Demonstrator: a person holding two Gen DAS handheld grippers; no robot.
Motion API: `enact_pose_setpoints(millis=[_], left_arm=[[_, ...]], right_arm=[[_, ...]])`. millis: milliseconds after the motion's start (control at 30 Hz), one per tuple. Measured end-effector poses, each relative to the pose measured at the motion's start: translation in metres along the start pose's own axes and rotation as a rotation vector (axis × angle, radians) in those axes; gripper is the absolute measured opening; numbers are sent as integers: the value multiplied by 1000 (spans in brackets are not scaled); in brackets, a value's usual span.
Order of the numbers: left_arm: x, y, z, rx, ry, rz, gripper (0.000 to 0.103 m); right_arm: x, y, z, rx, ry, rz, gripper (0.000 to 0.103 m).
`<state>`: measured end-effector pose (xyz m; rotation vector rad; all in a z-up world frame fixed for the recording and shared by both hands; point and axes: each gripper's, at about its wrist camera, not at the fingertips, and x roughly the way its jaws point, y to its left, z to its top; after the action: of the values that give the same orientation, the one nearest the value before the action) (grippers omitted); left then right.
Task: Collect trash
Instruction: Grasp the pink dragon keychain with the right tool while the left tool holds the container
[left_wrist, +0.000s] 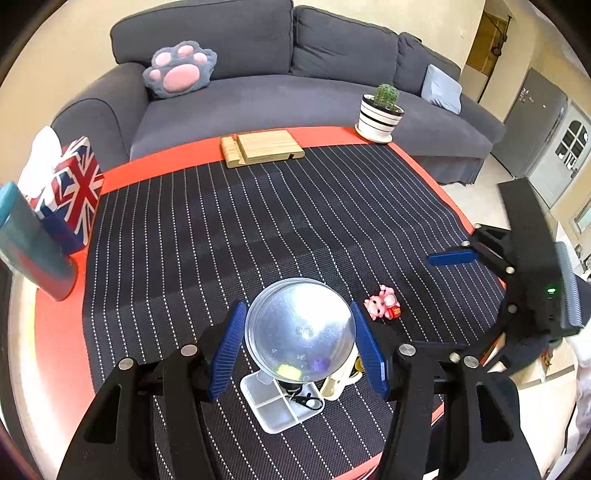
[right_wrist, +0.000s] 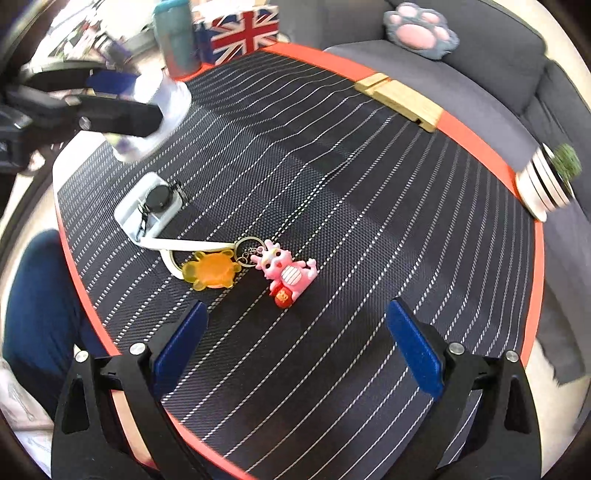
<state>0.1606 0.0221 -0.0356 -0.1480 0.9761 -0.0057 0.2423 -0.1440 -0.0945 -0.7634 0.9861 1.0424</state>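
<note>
The pink dragon keychain (right_wrist: 286, 271) is seen just ahead of the empty, wide-spread right gripper (right_wrist: 295, 345), while a clear cup (left_wrist: 300, 330) is clamped in the left gripper (left_wrist: 300, 345).

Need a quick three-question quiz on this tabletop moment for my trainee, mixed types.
1. True or false: the left gripper holds a clear plastic cup.
2. What lies nearest ahead of the right gripper? A) cactus pot B) pink dragon keychain C) wooden stand
3. Fill in: the black round item sits in a clear ____.

Key: 1 true; 2 B; 3 compartment box.
</note>
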Motion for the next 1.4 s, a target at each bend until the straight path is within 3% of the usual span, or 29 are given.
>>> enact_pose_setpoints(millis=[200, 433, 667, 1000, 1400], left_arm=[[0, 5, -4, -11, 5, 2, 57], [2, 9, -10, -22, 10, 4, 57], [3, 10, -17, -30, 16, -3, 57], [-2, 7, -27, -29, 5, -14, 57], [-25, -1, -40, -18, -37, -35, 57]], right_arm=[[17, -2, 7, -58, 31, 7, 66], [24, 0, 9, -96, 21, 29, 55], [27, 2, 11, -99, 0, 50, 36], [9, 2, 1, 17, -42, 20, 35], [-56, 14, -14, 186, -178, -7, 35]])
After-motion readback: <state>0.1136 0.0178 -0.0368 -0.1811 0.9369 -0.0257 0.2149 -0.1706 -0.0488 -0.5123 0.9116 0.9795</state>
